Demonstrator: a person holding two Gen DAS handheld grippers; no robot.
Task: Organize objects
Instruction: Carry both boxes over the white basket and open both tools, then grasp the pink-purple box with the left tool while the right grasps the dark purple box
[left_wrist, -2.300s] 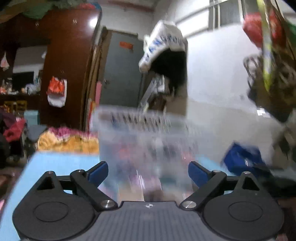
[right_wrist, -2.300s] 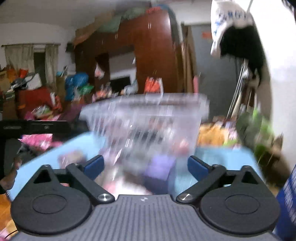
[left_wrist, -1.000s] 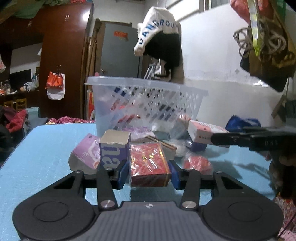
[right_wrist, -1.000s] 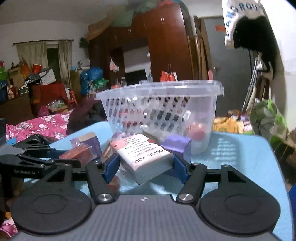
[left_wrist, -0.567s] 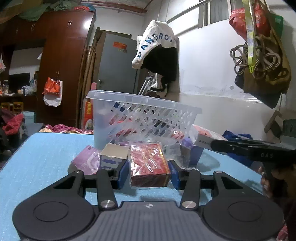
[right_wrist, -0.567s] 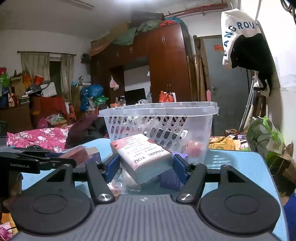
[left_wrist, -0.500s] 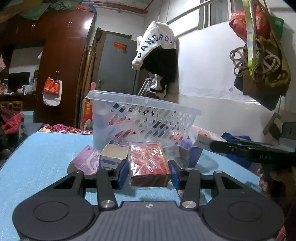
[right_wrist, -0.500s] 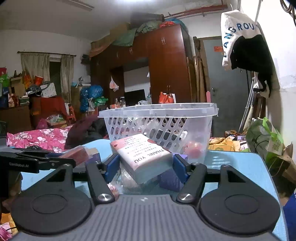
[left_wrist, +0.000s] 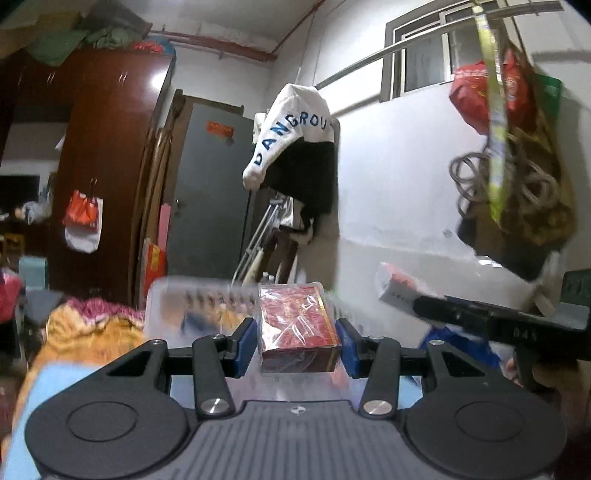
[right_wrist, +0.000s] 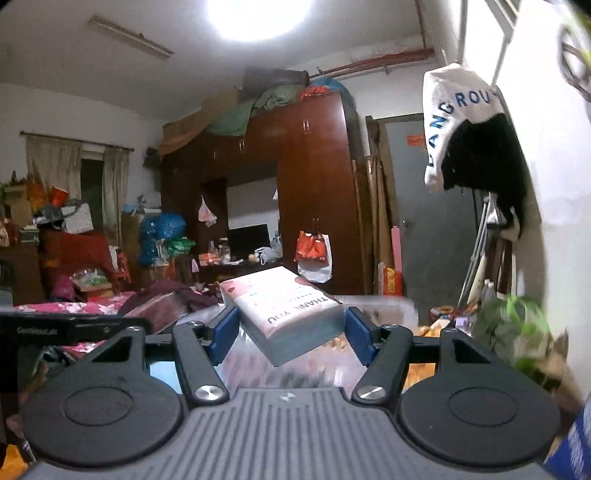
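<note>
Red, film-wrapped box (left_wrist: 298, 325) sits clamped in the left gripper (left_wrist: 297, 341), held above the blurred plastic basket (left_wrist: 192, 306). Right gripper (right_wrist: 290, 334) pinches a white box (right_wrist: 284, 314) (printed "THANK YOU") over the same basket.

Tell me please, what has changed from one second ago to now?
Both tongs rose with their loads: the left tongs lifted the red box, the right tongs the white "THANK YOU" box, up to the basket rim. Both grips stayed shut.

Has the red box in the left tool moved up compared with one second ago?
Yes. The red box, gripped by the left tool, now sits level with the basket rim; earlier, below it.
</note>
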